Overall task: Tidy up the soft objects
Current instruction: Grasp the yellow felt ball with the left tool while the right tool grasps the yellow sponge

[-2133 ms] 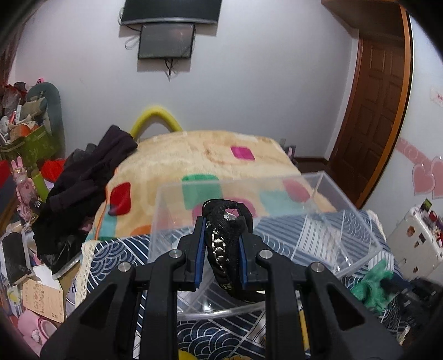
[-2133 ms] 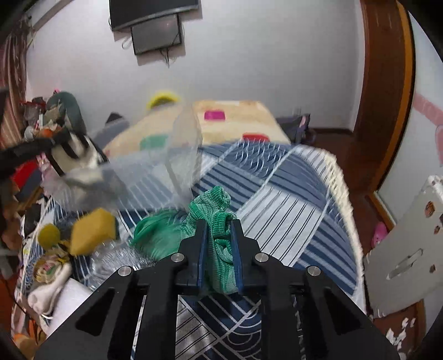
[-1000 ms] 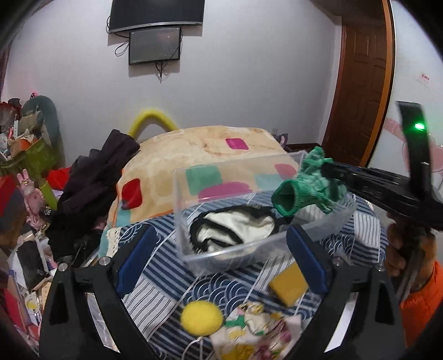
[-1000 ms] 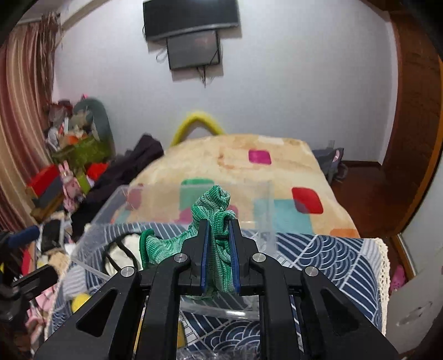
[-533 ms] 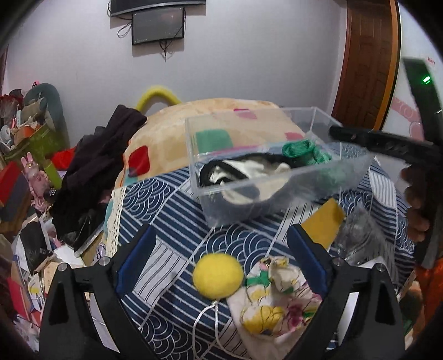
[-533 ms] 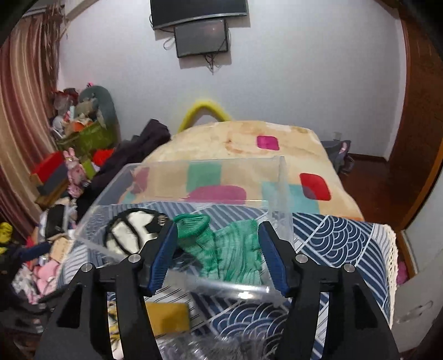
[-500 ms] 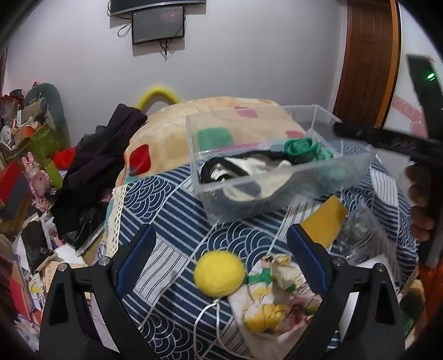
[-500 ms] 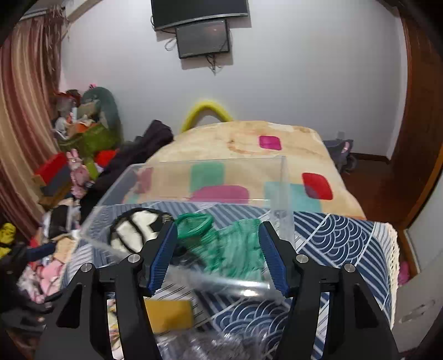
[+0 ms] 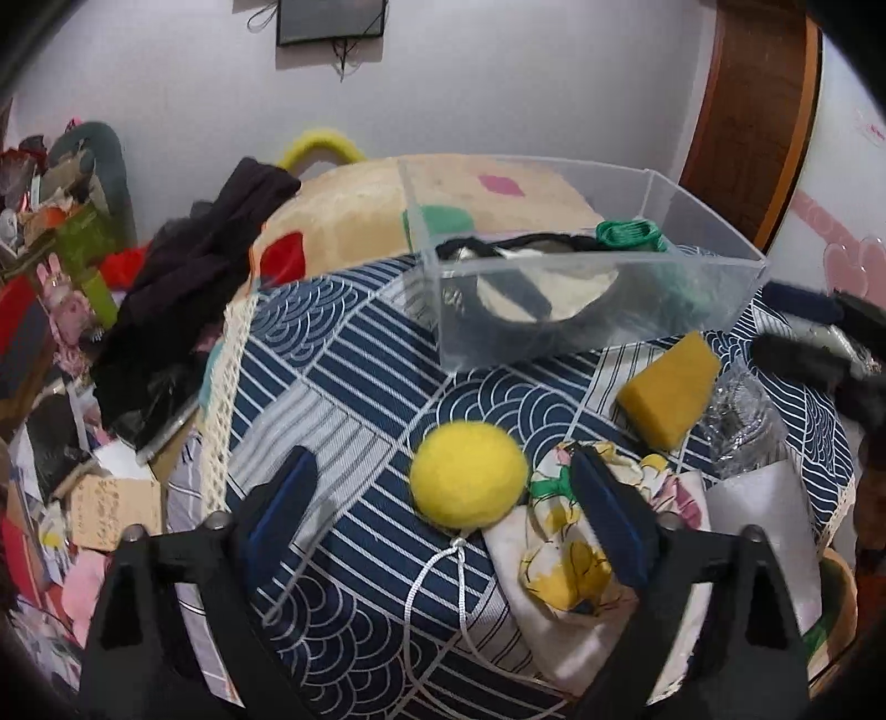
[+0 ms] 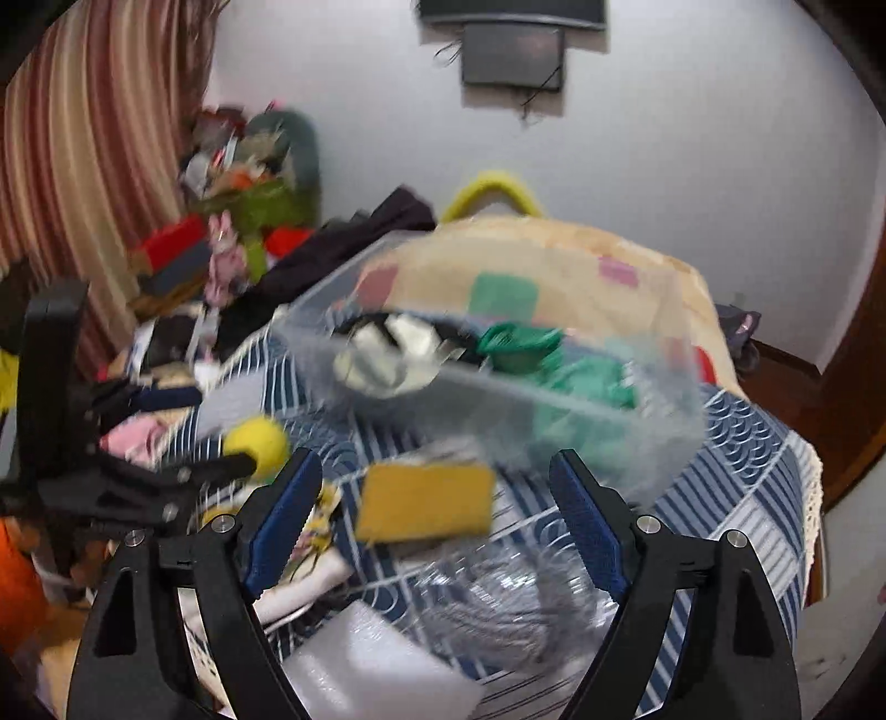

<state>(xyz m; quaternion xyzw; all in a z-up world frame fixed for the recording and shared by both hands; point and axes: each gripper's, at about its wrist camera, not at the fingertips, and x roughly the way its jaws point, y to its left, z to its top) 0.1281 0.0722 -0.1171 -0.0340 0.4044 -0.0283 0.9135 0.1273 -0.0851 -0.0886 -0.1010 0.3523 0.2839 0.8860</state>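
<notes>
One clear bin [image 9: 598,310] on the bed, holding two items: a black-and-cream piece [image 9: 531,277] on its left side and a green knit [image 9: 628,232] on its right, touching each other. Bin's long axis runs left-right in the left wrist view, open top up.

Outside the bin, one of each: yellow ball [image 9: 468,479], yellow sponge [image 9: 667,390], floral pouch [image 9: 559,545], crinkled clear plastic [image 10: 498,609], white foam sheet [image 10: 376,664]. Ball lies near the bin's front, just beside the pouch; a white cord [image 9: 432,576] trails from it. Sponge's long axis points up-right toward the bin.

Left gripper [image 9: 443,515] spread wide, empty, over ball and pouch. Right gripper [image 10: 432,518] spread wide, empty, over sponge; right view is motion-blurred.

Surface: navy-and-white patterned cover [image 9: 343,354], beige blanket [image 9: 354,205] with coloured patches behind. Dark clothes [image 9: 188,288] heaped left, brown door [image 9: 758,111] right, wall screen [image 9: 331,19], striped curtain [image 10: 94,166].
</notes>
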